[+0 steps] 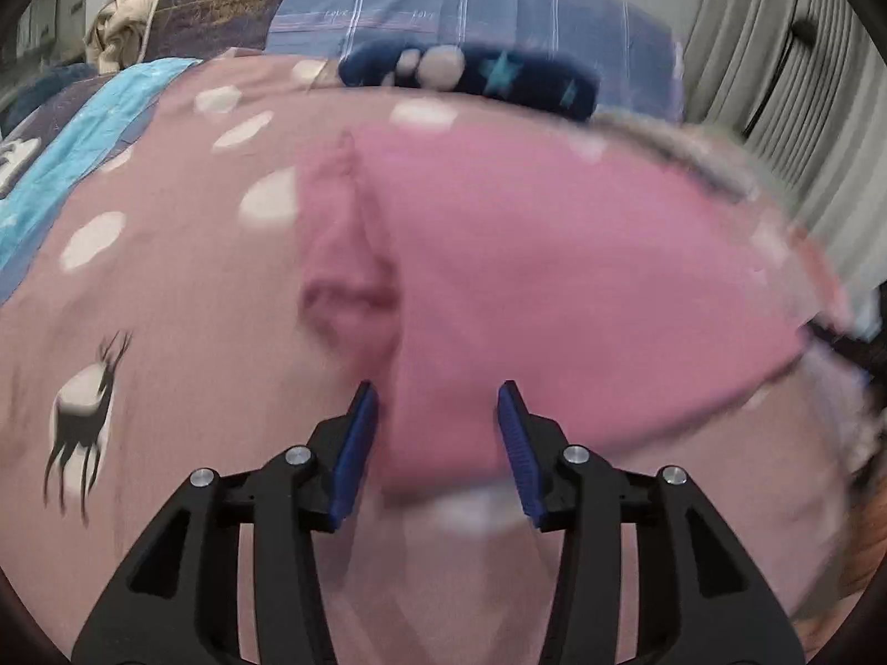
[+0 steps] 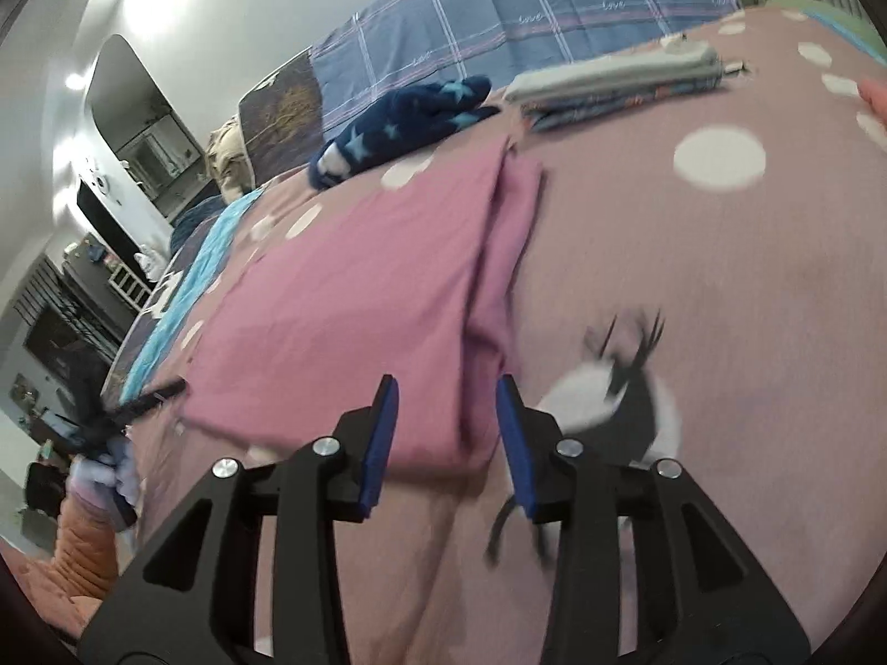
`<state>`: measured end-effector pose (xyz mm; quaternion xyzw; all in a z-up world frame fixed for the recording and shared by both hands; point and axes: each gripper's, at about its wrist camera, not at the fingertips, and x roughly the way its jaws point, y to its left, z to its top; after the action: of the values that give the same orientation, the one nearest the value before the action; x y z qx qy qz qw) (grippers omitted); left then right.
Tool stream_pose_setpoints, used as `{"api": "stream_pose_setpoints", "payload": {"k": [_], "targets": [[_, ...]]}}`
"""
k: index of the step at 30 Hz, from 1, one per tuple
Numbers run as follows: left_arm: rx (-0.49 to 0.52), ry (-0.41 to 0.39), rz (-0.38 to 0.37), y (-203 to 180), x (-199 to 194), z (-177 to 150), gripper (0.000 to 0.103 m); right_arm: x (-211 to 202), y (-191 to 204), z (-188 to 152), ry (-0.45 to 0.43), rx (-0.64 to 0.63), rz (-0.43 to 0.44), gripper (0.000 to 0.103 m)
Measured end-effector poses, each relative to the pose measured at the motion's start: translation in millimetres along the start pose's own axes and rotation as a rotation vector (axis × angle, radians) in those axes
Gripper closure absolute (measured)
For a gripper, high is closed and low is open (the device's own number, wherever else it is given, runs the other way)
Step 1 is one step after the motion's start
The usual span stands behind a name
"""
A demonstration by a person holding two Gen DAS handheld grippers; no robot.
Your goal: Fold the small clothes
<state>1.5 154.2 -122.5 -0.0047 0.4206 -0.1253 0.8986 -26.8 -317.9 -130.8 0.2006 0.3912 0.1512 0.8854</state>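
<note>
A pink folded garment (image 1: pixel 554 277) lies flat on the bed, with a narrower folded strip (image 1: pixel 343 255) along one side. In the left wrist view, my left gripper (image 1: pixel 437 388) hovers over its near corner, jaws apart, cloth showing between the blue pads (image 1: pixel 360 432) without being pinched. In the right wrist view, the same garment (image 2: pixel 360 288) spreads to the left, and my right gripper (image 2: pixel 446 382) stands open over its other near corner, beside the strip (image 2: pixel 515 221). Both views are motion-blurred.
The bed cover (image 2: pixel 693 277) is dusty pink with white dots and deer. A navy star-patterned piece (image 2: pixel 399 122) and a folded stack (image 2: pixel 615 83) lie further back. A blue checked quilt (image 1: pixel 471 0) is behind. A gloved hand (image 2: pixel 105 476) with an orange sleeve is at lower left.
</note>
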Motion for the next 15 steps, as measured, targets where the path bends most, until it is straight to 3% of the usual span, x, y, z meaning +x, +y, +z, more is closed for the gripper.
{"api": "stream_pose_setpoints", "payload": {"k": [9, 12, 15], "targets": [[-0.033, 0.0, 0.154, 6, -34, -19, 0.052, 0, -3, -27, 0.018, 0.018, -0.021, 0.063], [-0.061, -0.05, 0.144, 1, -52, -12, 0.053, -4, -6, -29, 0.015, 0.022, -0.015, 0.063], [0.013, -0.103, 0.075, -36, -65, 0, 0.053, -9, -11, -29, 0.009, 0.036, -0.001, 0.063]]}}
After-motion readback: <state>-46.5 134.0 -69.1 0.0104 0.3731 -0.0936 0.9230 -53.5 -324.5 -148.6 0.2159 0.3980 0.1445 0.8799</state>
